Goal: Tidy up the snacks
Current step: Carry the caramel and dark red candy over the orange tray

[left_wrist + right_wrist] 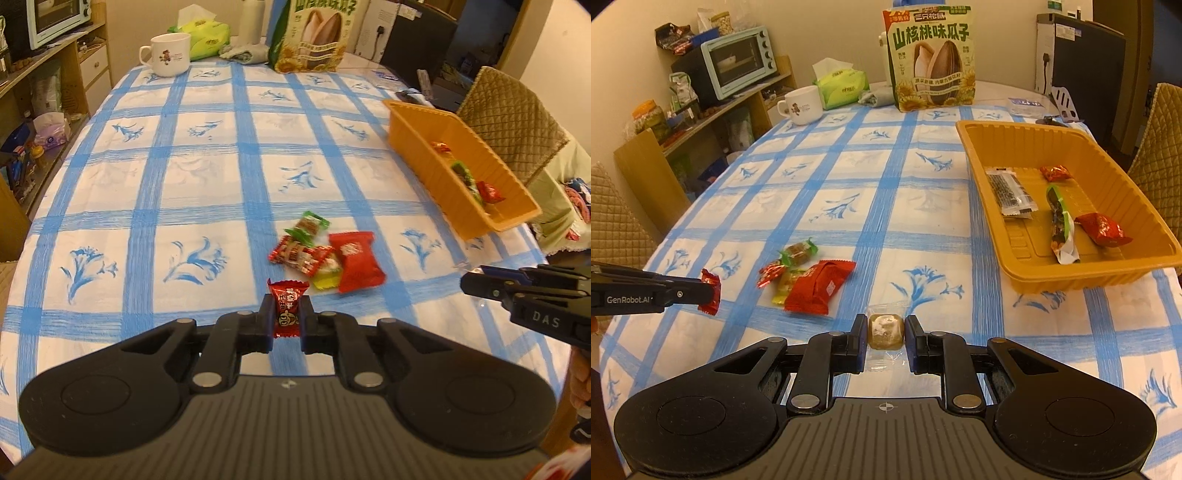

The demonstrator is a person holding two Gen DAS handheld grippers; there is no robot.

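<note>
My left gripper [287,314] is shut on a small red wrapped candy [287,310], held above the tablecloth; from the right wrist view the same left gripper [709,291] and red candy [711,291] appear at the left. My right gripper [885,330] is shut on a brown cube candy in clear wrap [885,331]; the right gripper [469,284] shows at the right edge of the left wrist view. A small pile of snacks lies on the cloth, with a big red packet [355,260] [818,286] in it. The orange tray [975,147] [417,147] holds several snacks.
The blue-checked tablecloth [184,177] covers the table. At the far end stand a white mug [169,53], a green tissue pack [207,35] and a large sunflower-seed bag [929,59]. Quilted chairs [513,122] flank the table; a shelf with a toaster oven [738,61] is left.
</note>
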